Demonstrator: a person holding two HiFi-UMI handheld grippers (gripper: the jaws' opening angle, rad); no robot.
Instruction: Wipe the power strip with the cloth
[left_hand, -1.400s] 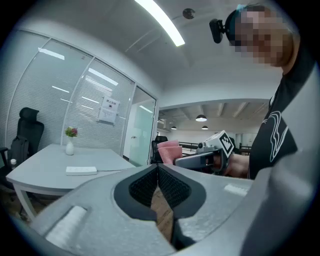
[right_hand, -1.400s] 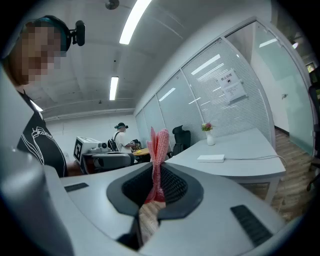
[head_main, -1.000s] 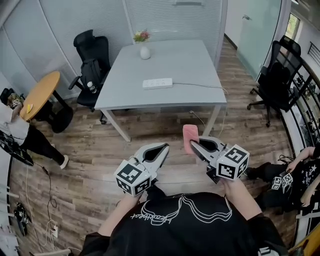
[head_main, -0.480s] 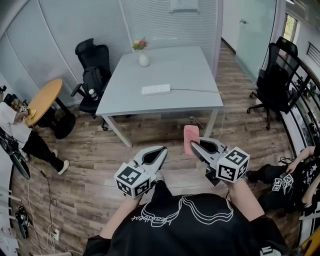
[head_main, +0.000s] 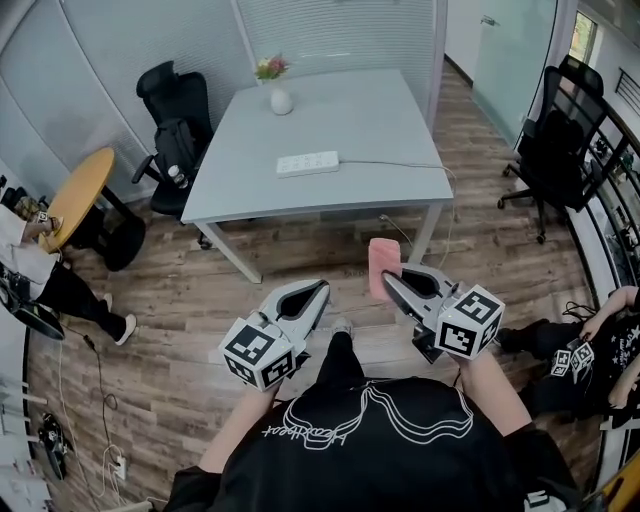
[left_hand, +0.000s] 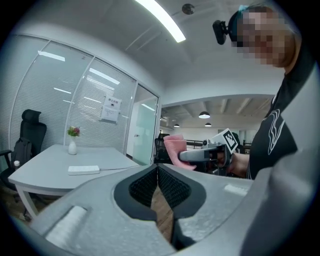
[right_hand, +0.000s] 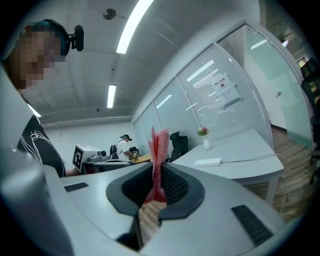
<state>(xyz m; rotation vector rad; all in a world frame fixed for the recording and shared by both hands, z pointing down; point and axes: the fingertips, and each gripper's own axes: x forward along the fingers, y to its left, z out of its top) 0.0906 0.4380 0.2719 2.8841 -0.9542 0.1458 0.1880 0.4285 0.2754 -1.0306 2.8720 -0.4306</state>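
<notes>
A white power strip lies on the grey table with its cord trailing right; it also shows in the left gripper view as the power strip and in the right gripper view as the power strip. My right gripper is shut on a pink cloth, which stands up between its jaws as the cloth. My left gripper is shut with nothing in it. Both are held over the wooden floor, well short of the table.
A white vase with flowers stands at the table's far end. Black office chairs sit left of the table and at the right. A round wooden table with a seated person is at the far left. Another person sits at the right edge.
The view has shifted slightly; the table sits a bit closer and lower in the head view. Both grippers keep their hold and posture.
</notes>
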